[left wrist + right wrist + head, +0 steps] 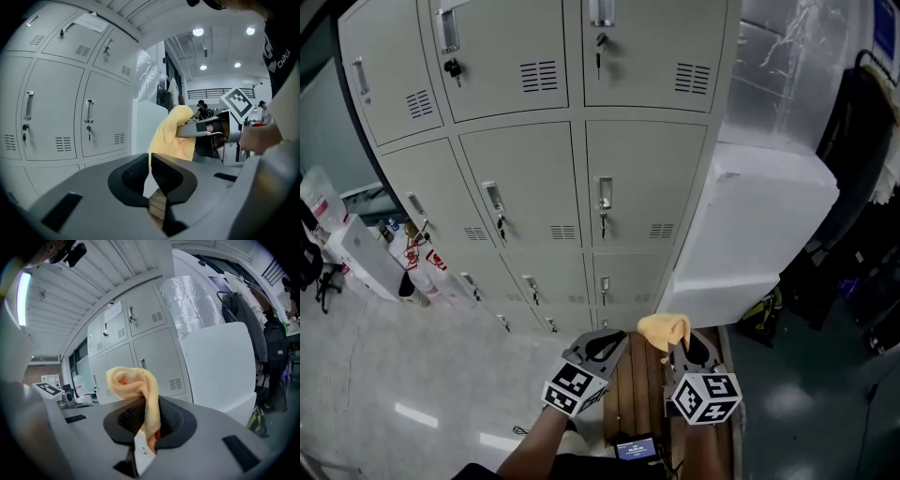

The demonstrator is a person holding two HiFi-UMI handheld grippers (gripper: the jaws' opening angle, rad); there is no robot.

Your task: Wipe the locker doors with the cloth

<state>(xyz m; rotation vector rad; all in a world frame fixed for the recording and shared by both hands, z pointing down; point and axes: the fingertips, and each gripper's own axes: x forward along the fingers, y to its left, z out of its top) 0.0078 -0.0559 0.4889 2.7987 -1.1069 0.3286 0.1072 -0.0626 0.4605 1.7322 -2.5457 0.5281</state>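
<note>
Currently we log: right gripper [149, 420] pinching yellow cloth [129, 380], cloth's lower end hidden between pads. Bunched top stands free, near locker doors [525, 178], apart from them. Left gripper [150, 169] pressed together, empty. Bottom locker row partly hidden behind our grippers.

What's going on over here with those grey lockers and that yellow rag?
A person holds a hand-held gripper in each hand, facing a bank of grey lockers. The right hand-held gripper is clamped on a yellow cloth; the left hand-held gripper is shut and empty. The cloth is not touching any door yet.
</note>
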